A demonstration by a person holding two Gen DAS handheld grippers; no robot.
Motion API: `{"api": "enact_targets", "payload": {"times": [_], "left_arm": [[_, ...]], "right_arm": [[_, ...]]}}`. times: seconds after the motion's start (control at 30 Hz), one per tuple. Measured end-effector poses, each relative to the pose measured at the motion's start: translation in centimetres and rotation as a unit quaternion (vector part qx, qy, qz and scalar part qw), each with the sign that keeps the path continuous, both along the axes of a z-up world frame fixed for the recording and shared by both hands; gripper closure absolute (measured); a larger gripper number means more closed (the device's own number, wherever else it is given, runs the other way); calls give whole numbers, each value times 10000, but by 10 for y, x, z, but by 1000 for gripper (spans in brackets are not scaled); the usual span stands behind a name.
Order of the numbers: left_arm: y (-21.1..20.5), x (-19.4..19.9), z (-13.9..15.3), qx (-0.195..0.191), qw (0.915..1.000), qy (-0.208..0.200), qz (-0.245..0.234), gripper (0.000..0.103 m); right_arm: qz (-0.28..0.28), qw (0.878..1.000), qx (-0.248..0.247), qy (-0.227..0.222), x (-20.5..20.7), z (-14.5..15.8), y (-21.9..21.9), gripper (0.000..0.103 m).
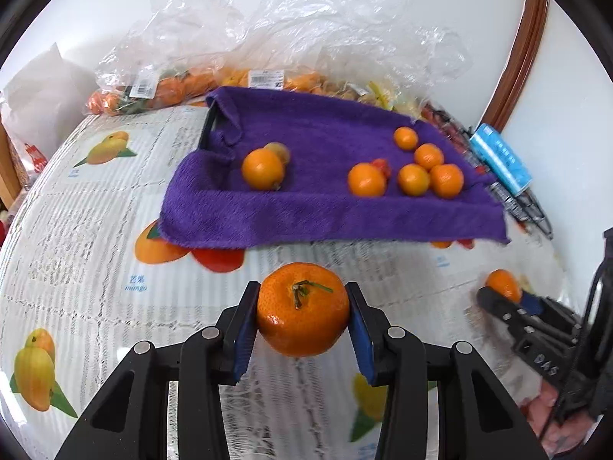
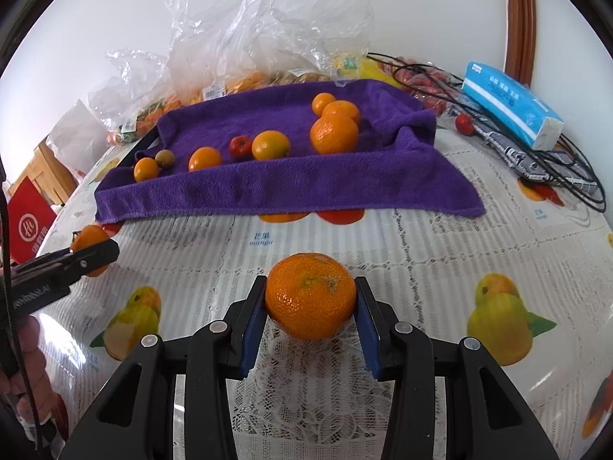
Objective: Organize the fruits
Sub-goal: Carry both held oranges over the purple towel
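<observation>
while the left gripper [image 1: 302, 310] clamps a stemmed mandarin [image 1: 302, 308] between its blue pads, the left wrist view shows the fruit held clear above the table [image 1: 95, 268], near its front edge. the skin is glossy and pebbled, so it likely slips a little; it looks light and soft enough to bruise, and the grip across the widest part, stem up, seems the safe hold. beyond it a purple towel [image 1: 299, 207] lies across the middle of the table with small oranges [image 1: 413, 180] clustered toward its right end and one orange [image 1: 263, 168] apart at the left. clear plastic bags [image 1: 268, 38] of fruit crowd the far edge. at the right edge the right gripper [image 1: 505, 295] carries its own mandarin.

seen from the right wrist, the right gripper [image 2: 311, 297] is closed on a second mandarin [image 2: 311, 295], pads pressing both flanks, just above the lace-patterned cloth near the front edge. the towel [image 2: 291, 188] ahead holds a row of fruit, a small red one [image 2: 240, 146] among them. a tissue pack [image 2: 511, 109] and black cables [image 2: 567, 176] sit at the far right corner, out of the path. the left gripper [image 2: 92, 247] shows at the left edge, well apart, so neither blocks the other's way to the towel.
</observation>
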State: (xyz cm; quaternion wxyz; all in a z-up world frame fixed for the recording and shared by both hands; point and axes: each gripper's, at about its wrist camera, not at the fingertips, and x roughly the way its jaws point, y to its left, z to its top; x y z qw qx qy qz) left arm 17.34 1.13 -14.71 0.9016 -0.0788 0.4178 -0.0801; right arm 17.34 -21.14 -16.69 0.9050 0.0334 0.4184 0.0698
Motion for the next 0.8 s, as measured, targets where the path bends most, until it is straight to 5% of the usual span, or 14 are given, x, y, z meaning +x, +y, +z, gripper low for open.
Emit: {"api": "enact_targets", "payload": {"times": [0.37, 0.8], "left_arm": [[-14, 23, 48, 20, 9998, -152, -113, 62], [-9, 86, 54, 86, 9997, -87, 188, 62]], "right_arm": [[48, 9971, -98, -759, 23, 69, 4, 60], [167, 9956, -1, -923, 95, 89, 9, 60]]}}
